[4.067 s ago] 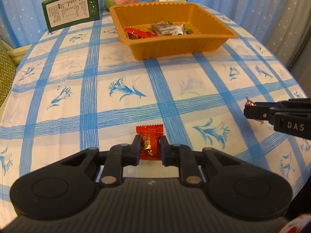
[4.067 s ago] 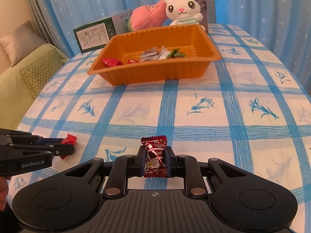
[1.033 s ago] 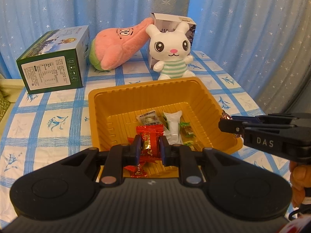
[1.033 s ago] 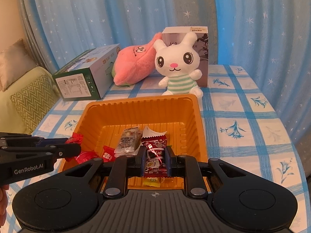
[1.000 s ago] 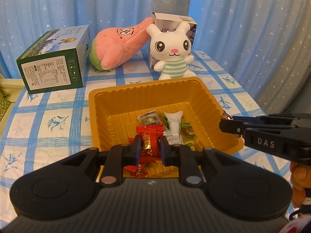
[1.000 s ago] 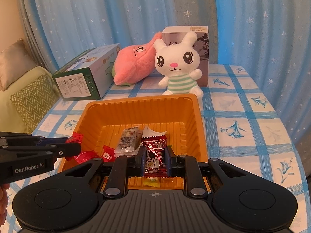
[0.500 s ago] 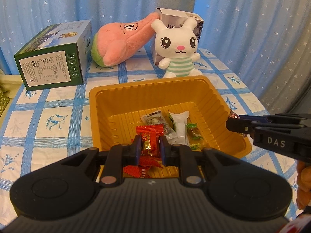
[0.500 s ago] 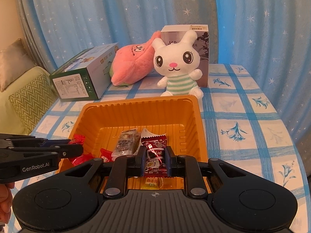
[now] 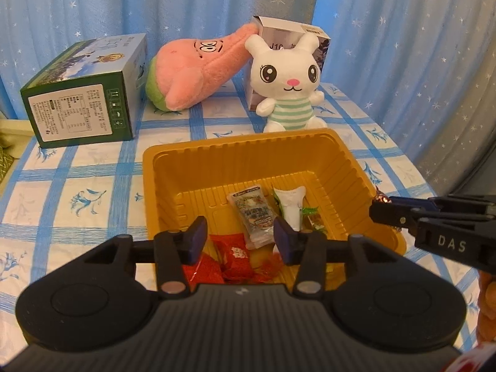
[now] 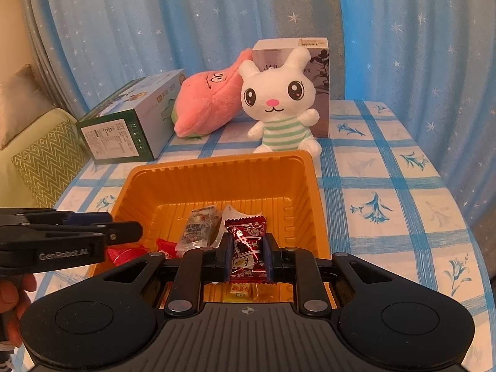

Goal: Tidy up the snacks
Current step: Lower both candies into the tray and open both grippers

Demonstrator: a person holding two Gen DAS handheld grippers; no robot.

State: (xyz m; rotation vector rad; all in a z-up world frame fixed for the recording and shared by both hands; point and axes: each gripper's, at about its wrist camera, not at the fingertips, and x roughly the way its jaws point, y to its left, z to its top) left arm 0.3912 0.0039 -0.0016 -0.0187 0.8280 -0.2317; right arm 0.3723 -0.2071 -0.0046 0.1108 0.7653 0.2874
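Our right hand-held gripper is clamped on a dark red snack packet, which stands upright between the pads with its long axis running from six toward twelve o'clock, straight along the fingers. It hangs over the near half of the orange tray, with the tray floor below and ahead at twelve o'clock, so we judge the coming move to be a plain release downward rather than any further reach. Our left hand-held gripper is opening, with nothing pressed between its pads; the bright red packet lies below it on the tray floor, at about six o'clock from the silver-wrapped snack and the white packet. In the left wrist view the right hand-held gripper comes in at three o'clock, over the tray's right rim. Of the two, only the right one carries a load, and it is already above the tray. The tray itself sits on the blue-checked surface, in front of the white rabbit toy.
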